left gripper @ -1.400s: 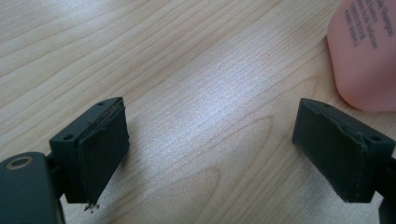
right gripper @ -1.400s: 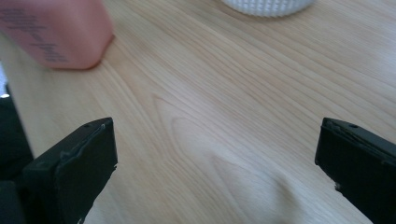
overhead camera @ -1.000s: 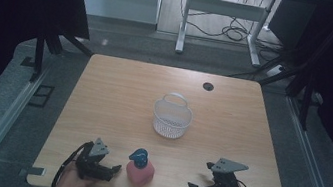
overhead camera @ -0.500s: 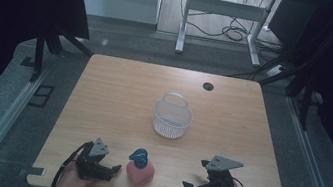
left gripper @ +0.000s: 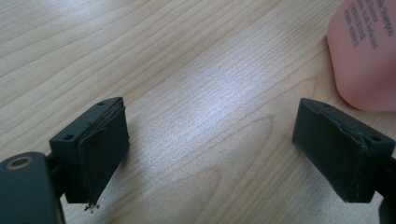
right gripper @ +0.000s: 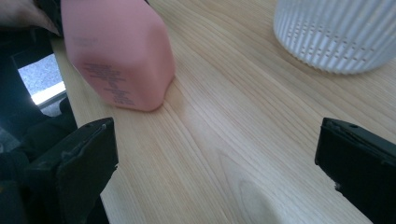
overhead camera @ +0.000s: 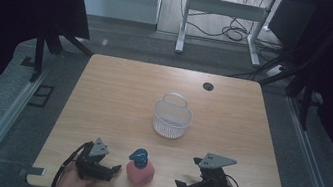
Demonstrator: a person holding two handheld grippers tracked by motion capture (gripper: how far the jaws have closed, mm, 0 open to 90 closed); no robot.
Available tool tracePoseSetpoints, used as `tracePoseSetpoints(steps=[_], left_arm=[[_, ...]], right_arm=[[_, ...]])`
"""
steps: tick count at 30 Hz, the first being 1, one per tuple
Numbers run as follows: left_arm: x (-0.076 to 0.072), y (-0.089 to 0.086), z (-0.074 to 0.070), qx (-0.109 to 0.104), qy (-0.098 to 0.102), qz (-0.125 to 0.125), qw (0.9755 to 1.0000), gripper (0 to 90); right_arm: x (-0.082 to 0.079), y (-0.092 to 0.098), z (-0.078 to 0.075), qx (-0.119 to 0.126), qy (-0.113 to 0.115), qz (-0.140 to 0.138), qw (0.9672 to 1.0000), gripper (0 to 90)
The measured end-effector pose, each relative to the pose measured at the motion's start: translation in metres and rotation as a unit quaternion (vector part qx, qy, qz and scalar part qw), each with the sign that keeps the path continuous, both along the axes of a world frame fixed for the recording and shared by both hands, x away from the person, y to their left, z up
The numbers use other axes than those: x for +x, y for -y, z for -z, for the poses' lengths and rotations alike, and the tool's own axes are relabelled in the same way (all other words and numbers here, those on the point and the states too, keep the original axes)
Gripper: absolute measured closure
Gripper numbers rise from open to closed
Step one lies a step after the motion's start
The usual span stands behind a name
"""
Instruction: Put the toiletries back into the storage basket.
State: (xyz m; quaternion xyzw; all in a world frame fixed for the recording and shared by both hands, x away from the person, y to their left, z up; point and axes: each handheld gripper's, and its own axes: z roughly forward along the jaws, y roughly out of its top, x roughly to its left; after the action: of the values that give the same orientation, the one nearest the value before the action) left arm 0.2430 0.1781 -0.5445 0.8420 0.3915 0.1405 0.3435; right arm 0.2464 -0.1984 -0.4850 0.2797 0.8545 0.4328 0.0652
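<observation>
A pink bottle with a blue pump top stands near the table's front edge, between my two grippers. My left gripper rests just to its left, open, with bare wood between its jaws. In the left gripper view the pink bottle fills the upper right corner. My right gripper sits to the bottle's right, open and empty, turned toward it. In the right gripper view the pink bottle stands ahead at the left and the white basket at the upper right.
A white slatted basket with a handle stands in the middle of the wooden table. A dark cable hole lies at the back right. Beyond the table are a desk frame and cables on the floor.
My right gripper has shifted slightly left toward the pink bottle. The left gripper and the bottle have stayed put.
</observation>
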Motion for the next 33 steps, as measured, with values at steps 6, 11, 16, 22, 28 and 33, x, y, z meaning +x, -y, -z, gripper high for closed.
tracePoseSetpoints(steps=[6, 11, 16, 22, 28, 33], left_arm=[[0.000, 0.000, 0.000, 0.002, 0.000, 0.001, 1.0000, 10.4], [0.000, 0.000, 0.000, 0.002, -0.001, 0.001, 1.0000, 10.4], [0.000, 0.000, 0.000, 0.003, -0.001, 0.002, 1.0000, 10.4], [0.000, 0.000, 0.000, 0.001, 0.000, 0.001, 1.0000, 10.4], [0.000, 0.000, 0.000, 0.002, -0.001, 0.002, 1.0000, 10.4], [0.000, 0.000, 0.000, 0.003, -0.001, 0.002, 1.0000, 10.4]], right_arm=[[0.001, -0.011, -0.004, 0.002, 0.002, -0.014, 0.9999, 1.5], [0.000, -0.020, -0.008, 0.001, 0.007, -0.024, 0.9997, 4.8], [0.001, -0.027, -0.012, 0.008, 0.009, -0.032, 0.9994, 8.2], [0.001, -0.037, -0.017, 0.009, 0.014, -0.043, 0.9989, 12.9], [0.002, -0.050, -0.023, 0.014, 0.017, -0.061, 0.9979, 14.1], [0.002, -0.058, -0.027, 0.015, 0.014, -0.073, 0.9971, 17.5]])
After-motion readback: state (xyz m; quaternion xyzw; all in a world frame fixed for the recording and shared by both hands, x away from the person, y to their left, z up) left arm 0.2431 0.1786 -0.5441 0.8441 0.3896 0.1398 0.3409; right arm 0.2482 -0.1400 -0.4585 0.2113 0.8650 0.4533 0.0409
